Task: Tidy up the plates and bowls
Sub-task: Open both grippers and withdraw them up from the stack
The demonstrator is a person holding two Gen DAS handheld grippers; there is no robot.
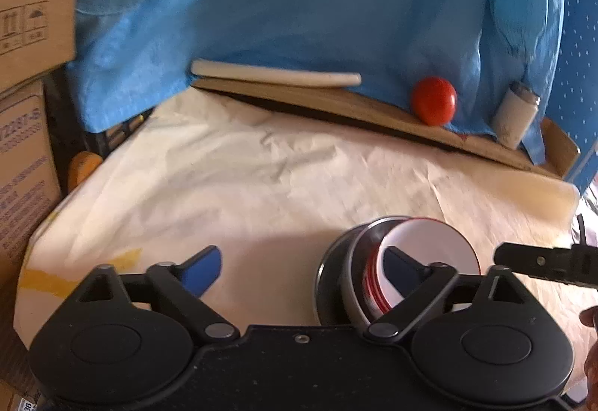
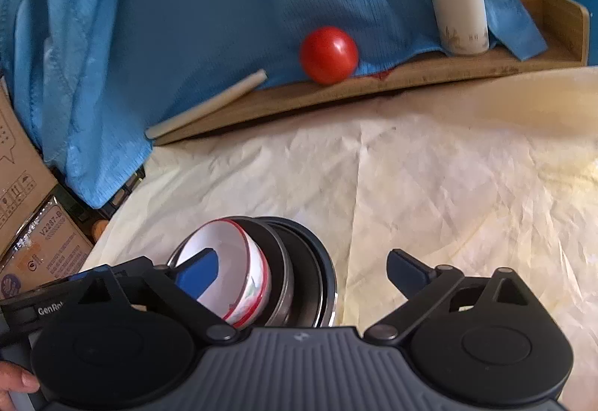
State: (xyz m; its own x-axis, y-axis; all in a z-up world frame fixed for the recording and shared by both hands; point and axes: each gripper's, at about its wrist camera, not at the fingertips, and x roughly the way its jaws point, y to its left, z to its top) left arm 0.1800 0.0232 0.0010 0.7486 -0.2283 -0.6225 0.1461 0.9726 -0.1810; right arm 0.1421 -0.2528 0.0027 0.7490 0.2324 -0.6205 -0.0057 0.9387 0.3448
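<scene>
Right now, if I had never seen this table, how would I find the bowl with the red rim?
Start at the cream cloth covering the table, below the blue drape. At its near edge stands one stack of dishes, dark and metal ones nested together. The white bowl sits on top, the only white piece there, with a thin red line round its rim.

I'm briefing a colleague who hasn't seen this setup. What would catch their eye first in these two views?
Probably the red ball on the wooden ledge at the back, vivid against the draped blue cloth. Next, the stack of dishes near the front of the white-covered table, a white bowl with a red rim nested on top. Both the left hand-held gripper and right hand-held gripper stand open beside it.
</scene>
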